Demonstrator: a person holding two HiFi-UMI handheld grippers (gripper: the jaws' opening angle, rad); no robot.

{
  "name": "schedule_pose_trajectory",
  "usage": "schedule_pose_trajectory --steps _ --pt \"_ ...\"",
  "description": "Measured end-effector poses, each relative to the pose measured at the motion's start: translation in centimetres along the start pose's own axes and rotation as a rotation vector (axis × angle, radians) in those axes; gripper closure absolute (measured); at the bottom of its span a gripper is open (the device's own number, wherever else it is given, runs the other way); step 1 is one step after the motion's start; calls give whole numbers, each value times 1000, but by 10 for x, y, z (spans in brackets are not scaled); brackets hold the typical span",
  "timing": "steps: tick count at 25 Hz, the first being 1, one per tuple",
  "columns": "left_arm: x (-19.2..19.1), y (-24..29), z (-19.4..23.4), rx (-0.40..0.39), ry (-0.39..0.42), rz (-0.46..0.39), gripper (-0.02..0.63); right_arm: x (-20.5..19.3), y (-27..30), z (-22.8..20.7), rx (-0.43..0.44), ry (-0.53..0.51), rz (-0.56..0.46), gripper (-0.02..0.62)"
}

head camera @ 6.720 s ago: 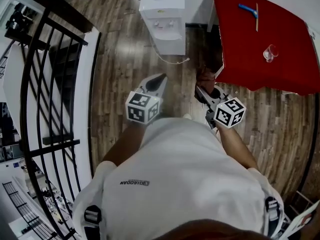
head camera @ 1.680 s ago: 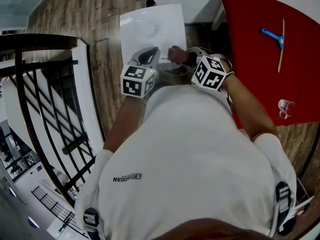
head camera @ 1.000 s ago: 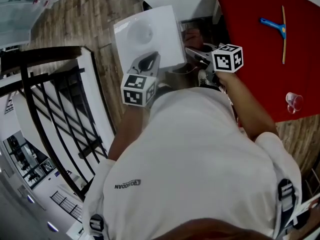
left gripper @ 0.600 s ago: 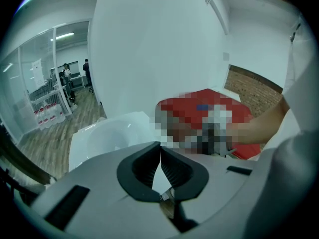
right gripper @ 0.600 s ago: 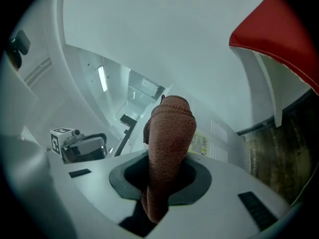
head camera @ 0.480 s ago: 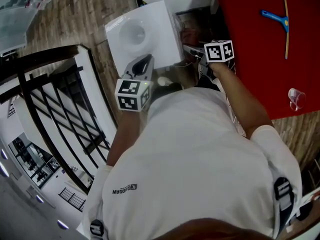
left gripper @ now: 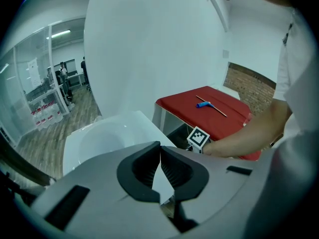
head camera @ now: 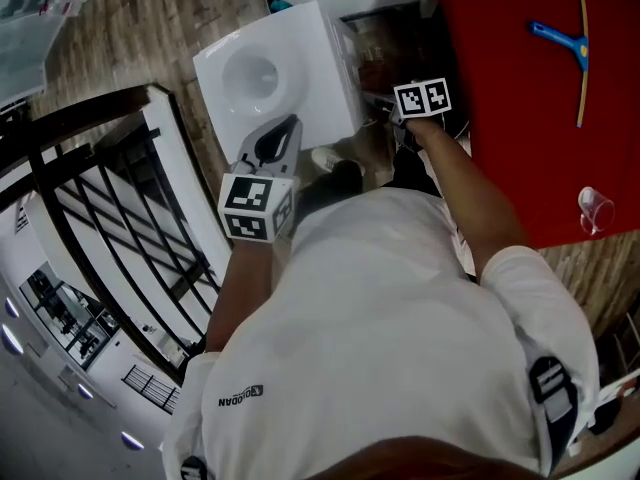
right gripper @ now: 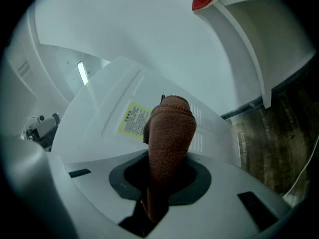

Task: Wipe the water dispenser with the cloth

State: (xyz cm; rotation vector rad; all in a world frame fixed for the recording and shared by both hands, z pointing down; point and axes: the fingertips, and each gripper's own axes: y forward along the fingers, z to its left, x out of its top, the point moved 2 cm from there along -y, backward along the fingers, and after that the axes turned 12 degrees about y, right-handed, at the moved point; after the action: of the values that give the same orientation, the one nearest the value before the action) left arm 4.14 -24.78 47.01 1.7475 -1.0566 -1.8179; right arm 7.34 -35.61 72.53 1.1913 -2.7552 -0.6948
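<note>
Wooden floor (head camera: 120, 28) runs through a white room, with a black railing (head camera: 100, 218) on one side and a red bench (head camera: 510, 118) on the other. Between them stands the water dispenser (head camera: 280, 73), seen from above with its round bottle well uppermost.

The cloth (right gripper: 169, 128), a brown knitted wad, is clamped in the closed jaws of the right hand-held gripper (right gripper: 165, 176). It juts forward at a white panel of the dispenser that carries a yellow label (right gripper: 132, 117) and vent slots. It looks to be on the panel or just short of it, though the wide lens makes contact hard to judge.

The head view puts that hand-held gripper low in the narrow gap on the dispenser's bench side, so the face being wiped is probably the side or rear one.

The left hand-held gripper (left gripper: 160, 156) hangs over the dispenser's near top edge, jaws together and nothing between them, likely held clear of the work.

The bench's white frame and the wall crowd the right arm. On the bench lie a blue-handled tool (head camera: 552, 36) and a clear cup (head camera: 595, 208), well apart from the dispenser.
</note>
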Motion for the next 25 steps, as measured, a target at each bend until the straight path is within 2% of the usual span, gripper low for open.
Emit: schedule_pose_trajectory --steps 8,16,25 --pt "3 3 9 19 -23 10 604 -3 27 -42 -48 60 24 531" --pt "5 6 9 18 -23 20 605 -6 36 -70 -122 66 73 531" --pt "11 9 9 6 -11 20 606 -3 27 -68 -121 71 59 531"
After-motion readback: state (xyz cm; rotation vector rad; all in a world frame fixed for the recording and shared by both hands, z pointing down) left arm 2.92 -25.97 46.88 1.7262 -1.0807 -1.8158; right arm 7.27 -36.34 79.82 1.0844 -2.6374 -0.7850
